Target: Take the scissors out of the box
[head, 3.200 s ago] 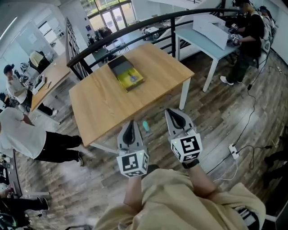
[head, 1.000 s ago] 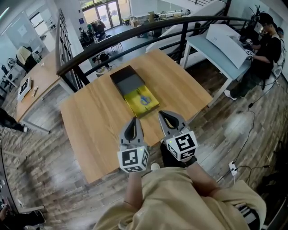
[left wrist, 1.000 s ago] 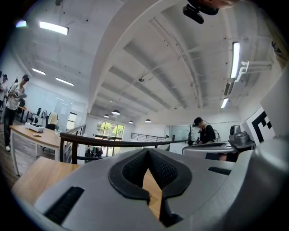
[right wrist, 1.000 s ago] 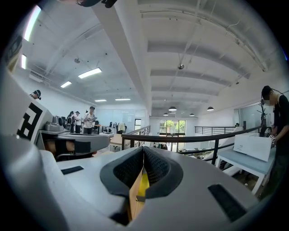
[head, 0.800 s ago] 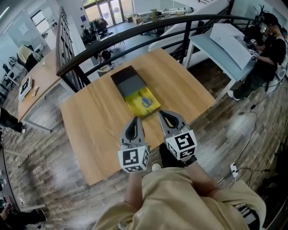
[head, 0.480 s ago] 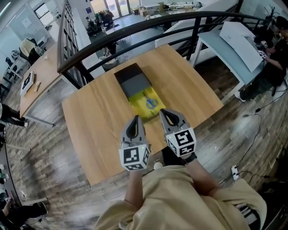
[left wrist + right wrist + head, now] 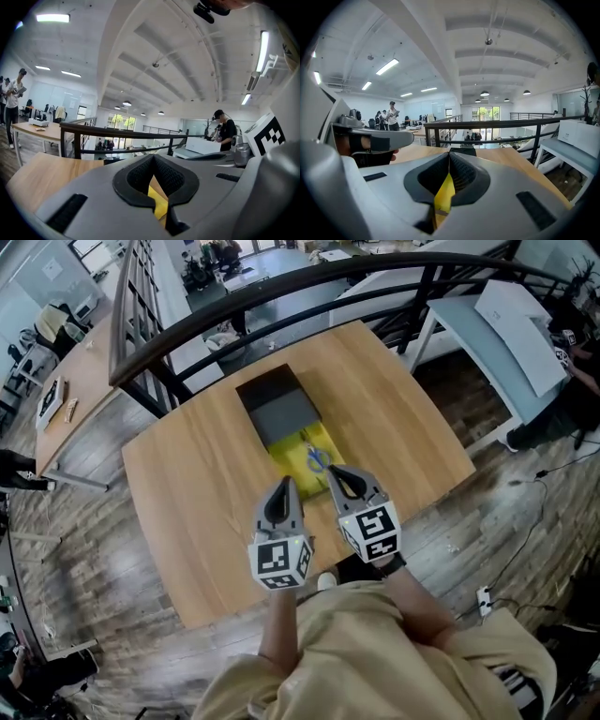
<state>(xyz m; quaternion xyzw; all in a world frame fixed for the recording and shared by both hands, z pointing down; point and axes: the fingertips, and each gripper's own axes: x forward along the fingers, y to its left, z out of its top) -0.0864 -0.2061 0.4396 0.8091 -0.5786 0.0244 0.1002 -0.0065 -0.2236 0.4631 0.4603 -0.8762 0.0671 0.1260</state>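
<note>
As the left gripper [image 7: 283, 487] and right gripper [image 7: 336, 474] are brought past the table's [image 7: 187, 493] near edge, nearer the box [image 7: 292, 457] than a second ago, both are kept closed and empty. The scissors [image 7: 319, 458] are left inside it, mid-table, yet to be grasped.

The worktop [image 7: 197, 512] carries one open box [image 7: 278, 409], its dark half toward 12 o'clock and its yellow half toward 6 o'clock. Blue-handled scissors [image 7: 317, 458] lie in the yellow half. The left gripper [image 7: 284, 489] and right gripper [image 7: 334, 474] are at the box's 6 o'clock.
</note>
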